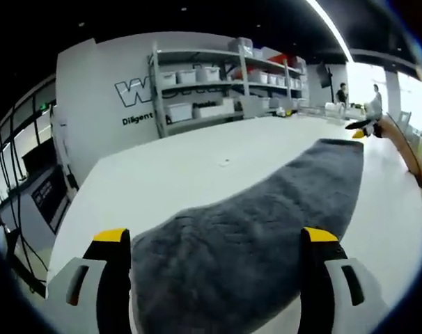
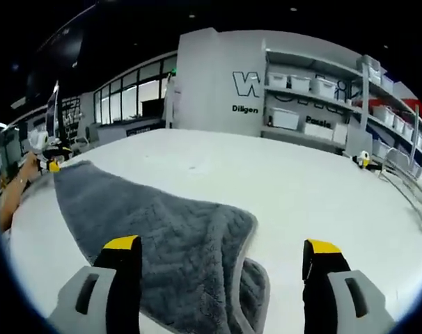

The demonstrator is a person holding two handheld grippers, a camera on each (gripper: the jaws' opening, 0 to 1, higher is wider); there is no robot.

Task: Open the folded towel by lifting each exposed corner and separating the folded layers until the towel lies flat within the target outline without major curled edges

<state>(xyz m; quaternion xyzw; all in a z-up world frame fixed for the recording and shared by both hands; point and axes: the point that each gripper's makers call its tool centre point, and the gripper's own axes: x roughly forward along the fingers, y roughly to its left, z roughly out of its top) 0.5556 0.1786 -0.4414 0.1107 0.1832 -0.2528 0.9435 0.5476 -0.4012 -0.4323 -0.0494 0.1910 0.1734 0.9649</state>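
Yellow-tipped jaws on the left gripper (image 1: 216, 240) are spread wide with nothing between the pads, sitting low over the near end of the grey towel (image 1: 267, 229). From there the towel runs away across the white table (image 1: 169, 174) toward the far side, where the other gripper's yellow tip (image 1: 361, 129) shows beside the towel's far corner with a person's arm behind it; too small to say if it's touching the cloth.

Right gripper (image 2: 221, 254) is spread apart too, not holding anything. Its left jaw hangs over the towel (image 2: 155, 223), and a corner (image 2: 249, 292) by that jaw is folded over, so there are two layers there. Grey shelving with white bins (image 2: 315, 87) stands along the wall behind the table (image 2: 301, 188).
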